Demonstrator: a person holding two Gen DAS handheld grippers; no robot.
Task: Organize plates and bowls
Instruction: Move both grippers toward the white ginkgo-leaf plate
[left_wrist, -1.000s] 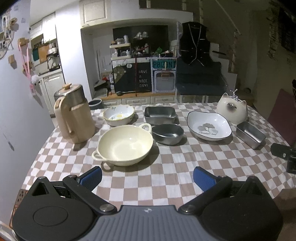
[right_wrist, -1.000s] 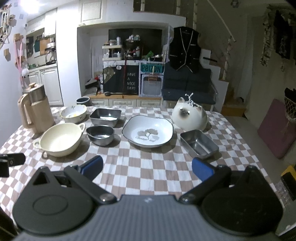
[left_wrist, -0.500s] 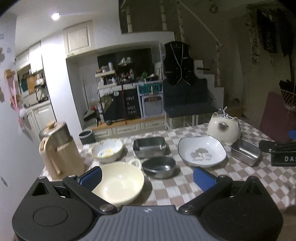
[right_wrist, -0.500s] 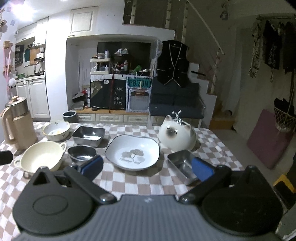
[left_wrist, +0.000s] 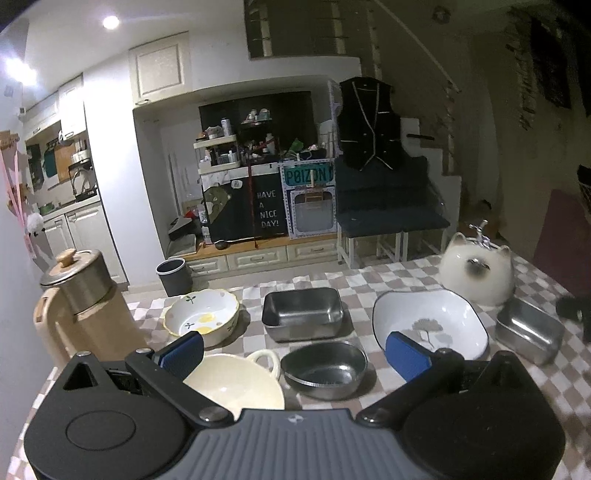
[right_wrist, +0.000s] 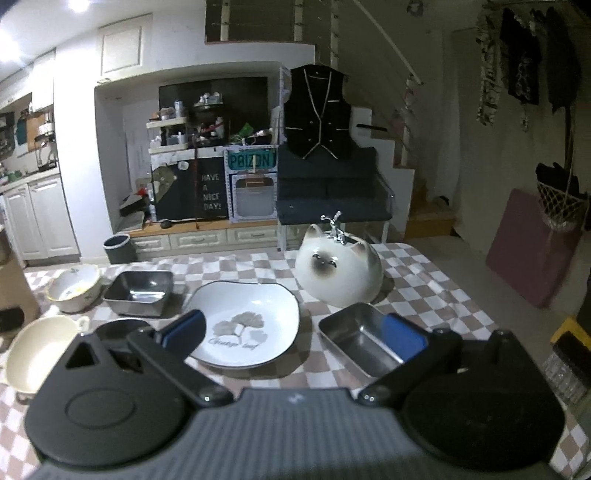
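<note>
On the checkered table stand a cream two-handled bowl (left_wrist: 236, 384), a round steel bowl (left_wrist: 325, 369), a flowered ceramic bowl (left_wrist: 203, 319), a square steel dish (left_wrist: 303, 312), a white leaf-print plate (left_wrist: 430, 328) and a small steel tin (left_wrist: 528, 334). My left gripper (left_wrist: 295, 354) hangs open above the cream and steel bowls, holding nothing. My right gripper (right_wrist: 293, 336) is open too, raised over the leaf-print plate (right_wrist: 243, 325) and the steel tin (right_wrist: 358, 339).
A beige jug with a steel lid (left_wrist: 81, 306) stands at the table's left edge. A white cat-shaped pot (right_wrist: 338, 271) sits behind the plate. Beyond the table are cabinets, a grey bin (left_wrist: 173, 275) and a dark bench (right_wrist: 332, 201).
Both grippers have risen and tilted up, so the dishes sit lower in view and more of the room shows. Both stay open; no dish has moved.
</note>
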